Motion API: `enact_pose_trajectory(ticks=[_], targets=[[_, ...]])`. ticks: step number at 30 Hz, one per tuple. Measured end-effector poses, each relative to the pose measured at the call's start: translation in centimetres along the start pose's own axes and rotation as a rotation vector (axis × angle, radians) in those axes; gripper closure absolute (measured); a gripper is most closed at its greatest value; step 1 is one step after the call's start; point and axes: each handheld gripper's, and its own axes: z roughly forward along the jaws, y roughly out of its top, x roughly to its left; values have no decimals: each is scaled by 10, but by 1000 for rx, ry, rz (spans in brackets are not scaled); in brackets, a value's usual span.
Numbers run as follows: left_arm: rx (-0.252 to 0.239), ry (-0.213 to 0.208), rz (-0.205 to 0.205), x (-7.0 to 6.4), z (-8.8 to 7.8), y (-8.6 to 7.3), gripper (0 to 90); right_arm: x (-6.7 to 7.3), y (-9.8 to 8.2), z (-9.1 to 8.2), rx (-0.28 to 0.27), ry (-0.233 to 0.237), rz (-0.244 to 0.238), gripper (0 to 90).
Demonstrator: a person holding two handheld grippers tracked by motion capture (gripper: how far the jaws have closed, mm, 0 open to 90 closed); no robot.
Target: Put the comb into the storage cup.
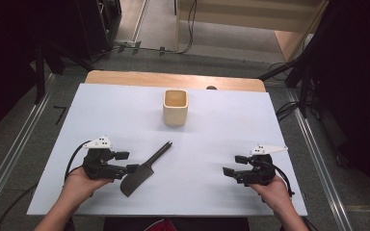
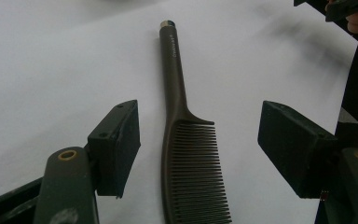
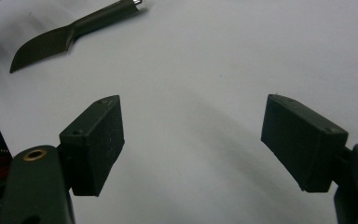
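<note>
On table, left tongs (image 1: 126, 161) spread wide, straddling comb (image 2: 191, 158); right tongs (image 1: 235, 164) spread, empty.

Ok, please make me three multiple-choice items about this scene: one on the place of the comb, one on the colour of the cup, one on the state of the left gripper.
1. Where does the comb lie?
A. inside the cup
B. flat on the white table sheet, in front of the left gripper
C. on the floor

2. What colour is the cup?
A. cream
B. red
C. blue

3. How does the left gripper stand?
A. shut on the comb
B. shut on nothing
C. open, the comb between its jaws but not touched

Key: 1 B, the high view shows it on the sheet, nearer than the cup. 2 A, the cup is pale cream in the high view. 3 C, the left gripper view shows white sheet between each pad and the comb.
</note>
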Motion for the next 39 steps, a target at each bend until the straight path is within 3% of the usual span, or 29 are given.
enact_pose_trajectory(ticks=[39], targets=[[19,-10,-11,3,0,-2,309,0,1,2,5,15,4,193]])
